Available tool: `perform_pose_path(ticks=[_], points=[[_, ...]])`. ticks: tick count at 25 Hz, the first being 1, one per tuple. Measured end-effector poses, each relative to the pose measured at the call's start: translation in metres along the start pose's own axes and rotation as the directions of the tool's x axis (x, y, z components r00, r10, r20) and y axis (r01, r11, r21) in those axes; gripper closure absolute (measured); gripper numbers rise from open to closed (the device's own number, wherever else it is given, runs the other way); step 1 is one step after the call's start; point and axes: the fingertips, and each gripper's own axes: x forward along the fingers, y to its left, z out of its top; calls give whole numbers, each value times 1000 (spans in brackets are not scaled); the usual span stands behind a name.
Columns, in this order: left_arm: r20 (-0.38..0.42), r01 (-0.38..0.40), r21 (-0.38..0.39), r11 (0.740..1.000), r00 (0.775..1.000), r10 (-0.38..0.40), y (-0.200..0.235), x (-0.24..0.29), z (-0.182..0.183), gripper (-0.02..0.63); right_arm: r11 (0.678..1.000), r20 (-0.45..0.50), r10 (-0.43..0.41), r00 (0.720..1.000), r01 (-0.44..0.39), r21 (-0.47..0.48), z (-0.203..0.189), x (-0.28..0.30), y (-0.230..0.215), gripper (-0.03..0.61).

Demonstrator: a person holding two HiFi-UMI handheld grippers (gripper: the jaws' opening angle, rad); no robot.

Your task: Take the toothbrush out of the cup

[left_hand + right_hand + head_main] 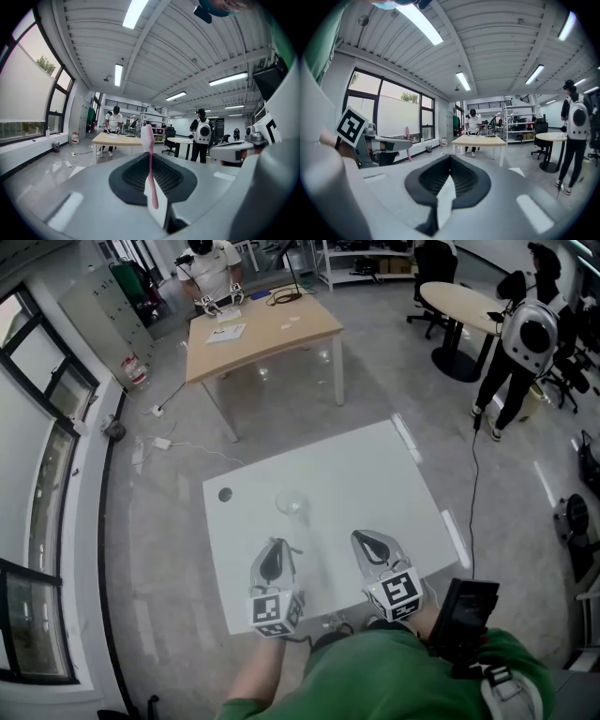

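Note:
A clear cup [292, 505] stands on the white table [375, 474], just ahead of both grippers and a little apart from them. My left gripper [276, 543] is shut on a pink toothbrush [150, 161], which stands upright between the jaws with its bristle head on top. From the right gripper view, the left gripper [391, 151] shows at the left with the toothbrush [408, 140] sticking up from it. My right gripper [362, 536] sits beside it to the right, jaws together with nothing between them [450, 158]. The cup is in neither gripper view.
A small dark round hole [225, 494] marks the table's far left. Beyond stand a wooden table [272, 332] with a person at it, a round table [464, 298], and a person with a backpack [525, 338]. Windows line the left wall.

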Motion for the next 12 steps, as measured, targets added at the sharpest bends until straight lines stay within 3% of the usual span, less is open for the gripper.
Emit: perform_pose_path(ticks=[12], points=[[-22,-36,-3,999,999,36,-67,-55,-20,592,998,5,49,999,-49,25,-23,-72,-8,575]])
